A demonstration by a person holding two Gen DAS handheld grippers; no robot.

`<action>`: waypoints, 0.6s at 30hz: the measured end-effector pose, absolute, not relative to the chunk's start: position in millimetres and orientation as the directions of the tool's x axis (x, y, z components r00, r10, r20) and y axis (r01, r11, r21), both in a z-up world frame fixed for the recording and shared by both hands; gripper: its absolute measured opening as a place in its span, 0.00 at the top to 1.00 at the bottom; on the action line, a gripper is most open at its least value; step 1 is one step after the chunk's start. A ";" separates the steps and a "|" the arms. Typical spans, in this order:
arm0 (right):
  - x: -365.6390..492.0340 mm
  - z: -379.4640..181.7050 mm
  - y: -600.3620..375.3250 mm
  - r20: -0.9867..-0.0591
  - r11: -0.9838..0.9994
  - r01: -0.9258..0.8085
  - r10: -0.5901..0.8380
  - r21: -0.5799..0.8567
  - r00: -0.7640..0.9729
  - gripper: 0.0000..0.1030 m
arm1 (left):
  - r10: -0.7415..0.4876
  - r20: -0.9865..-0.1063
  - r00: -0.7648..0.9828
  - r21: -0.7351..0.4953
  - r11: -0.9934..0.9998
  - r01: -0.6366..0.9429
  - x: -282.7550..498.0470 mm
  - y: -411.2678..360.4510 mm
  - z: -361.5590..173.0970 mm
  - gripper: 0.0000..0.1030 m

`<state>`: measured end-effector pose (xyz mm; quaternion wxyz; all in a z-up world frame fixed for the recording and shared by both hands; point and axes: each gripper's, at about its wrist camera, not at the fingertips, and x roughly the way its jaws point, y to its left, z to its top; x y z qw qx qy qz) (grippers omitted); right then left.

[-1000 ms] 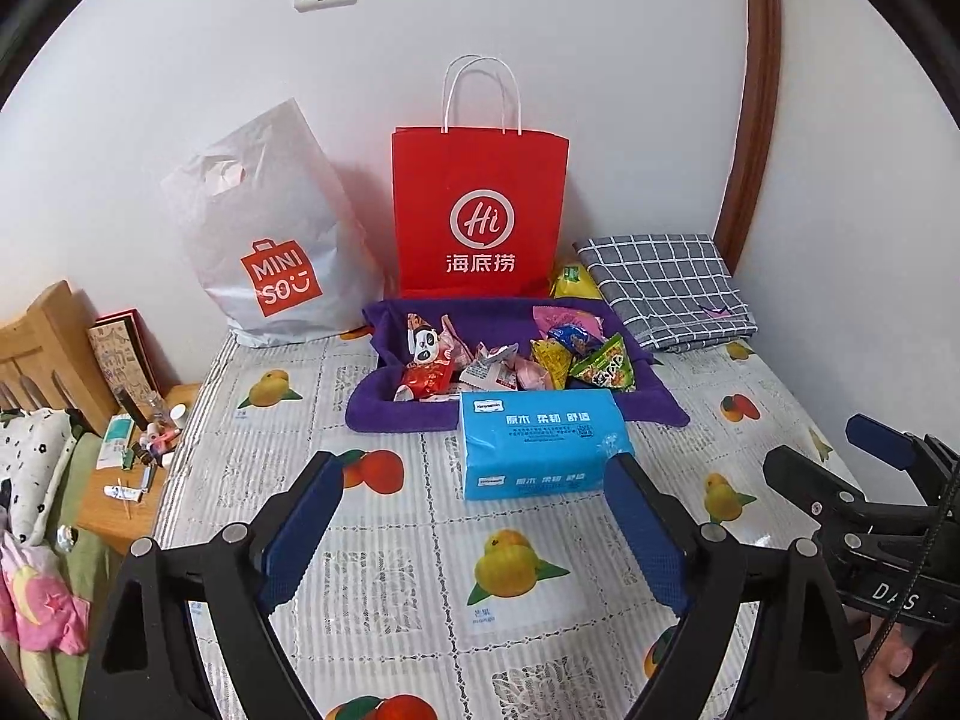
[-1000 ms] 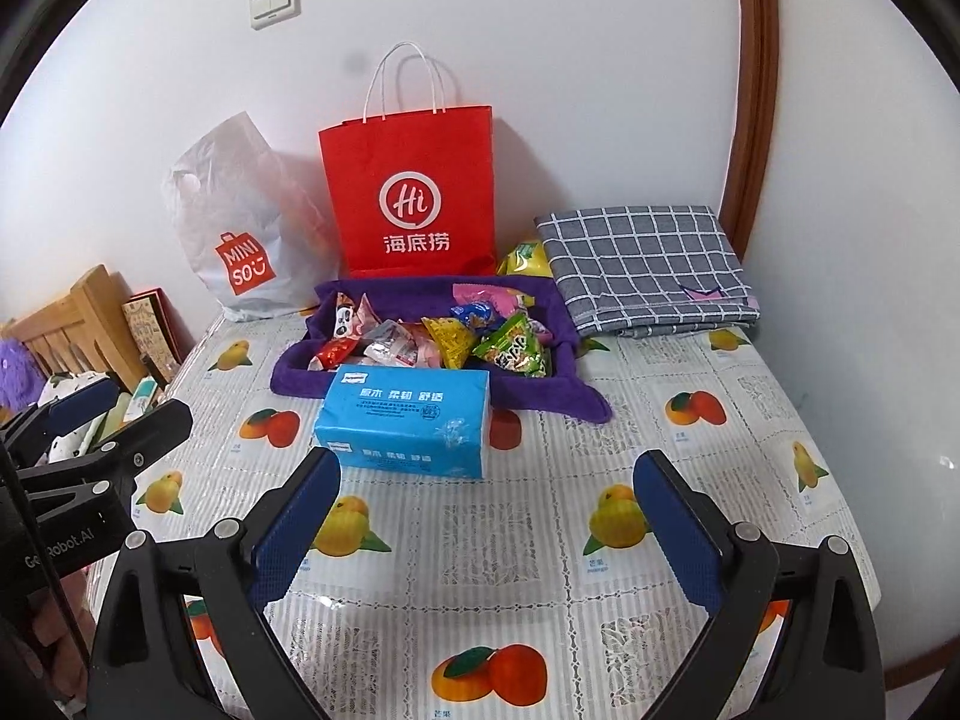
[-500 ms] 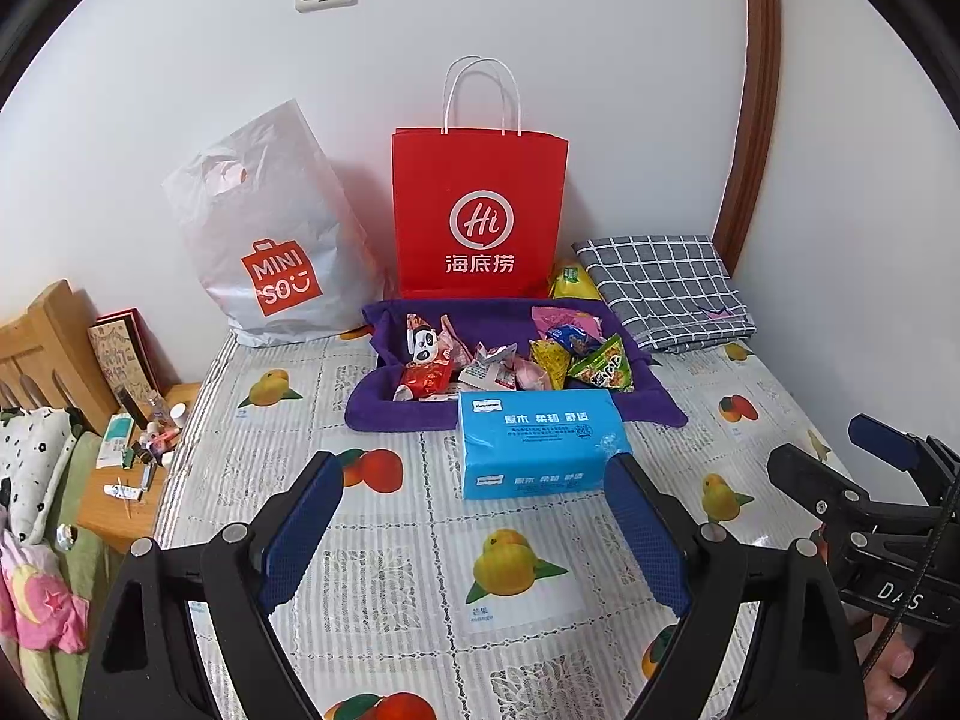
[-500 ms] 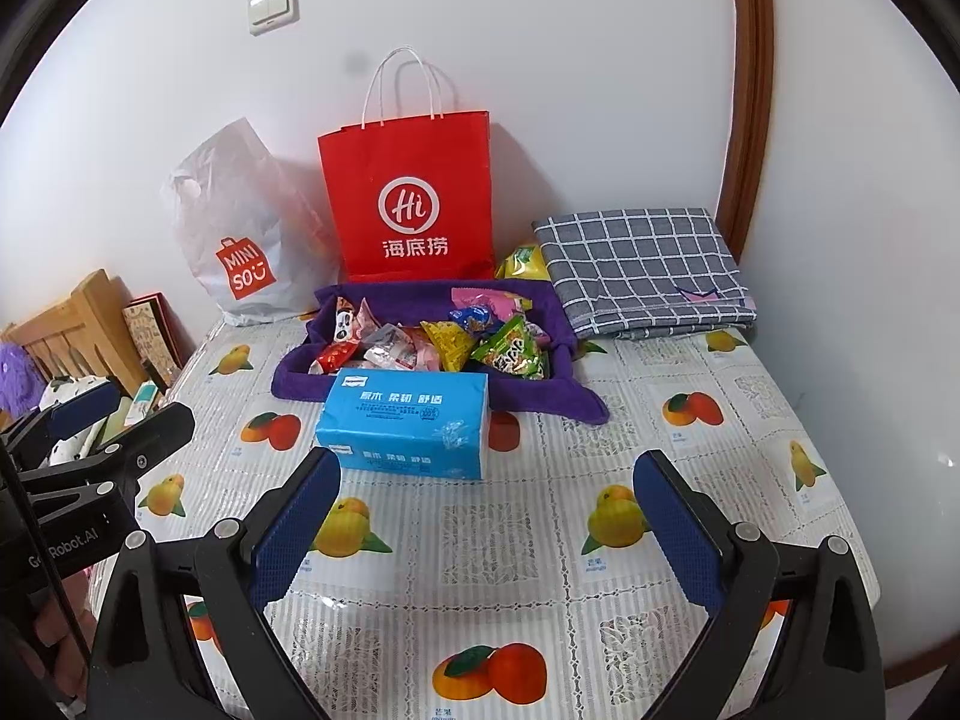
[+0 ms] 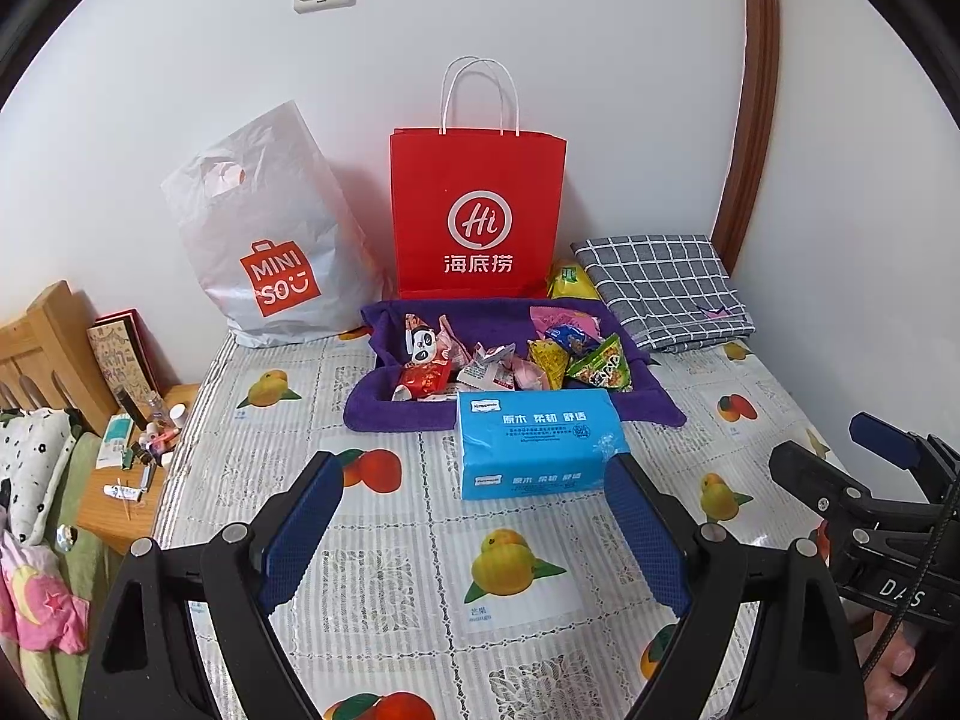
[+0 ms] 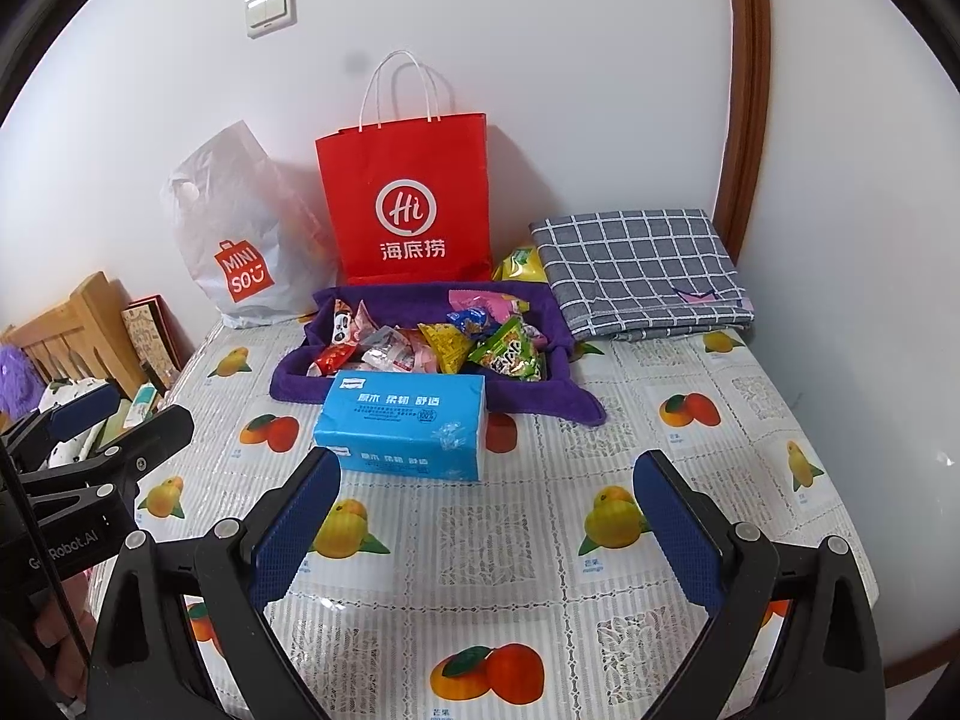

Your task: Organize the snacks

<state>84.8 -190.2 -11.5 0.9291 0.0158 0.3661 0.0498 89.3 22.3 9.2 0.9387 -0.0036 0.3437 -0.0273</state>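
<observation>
Two black two-finger grippers with blue mesh pads are hovering low in the frames, both spread wide and holding nothing: the left gripper is framing the lower middle of the left wrist view, and the right gripper is doing the same in the right wrist view. Just above the pads, in the centre of both views, a light blue plastic-wrapped pack of tissues is lying flat on the white table cover printed with oranges and mangoes. Directly behind it, touching or nearly touching its far edge, a purple cloth tray with raised sides is holding the pile of small foil and plastic snack packets; a red packet, a panda-printed one, pink ones, a yellow one and a green triangular one are lying jumbled together. These packets are probably going to feel very light, crinkly and slippery, with air-puffed bodies that give under pressure, so pinching a crimped seam or a corner is looking safer than squeezing the middle, which could crush what is inside. Further up the frame a red paper bag with white rope handles is standing against the wall, a white plastic shopping bag is leaning at its left, and a folded grey checked cloth is lying at the right.
</observation>
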 end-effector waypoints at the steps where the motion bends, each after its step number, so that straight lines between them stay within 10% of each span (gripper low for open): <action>1: 84.8 -11.6 -190.1 -0.679 0.995 -0.081 0.104 0.065 0.727 0.05 | -0.054 -0.645 0.762 -0.026 0.998 0.049 89.4 22.4 9.2 0.14; 18: 85.2 -9.6 -188.0 -0.674 0.995 -0.084 0.104 0.062 0.731 0.05 | -0.055 -0.649 0.759 -0.030 0.998 0.046 90.9 24.4 9.3 0.14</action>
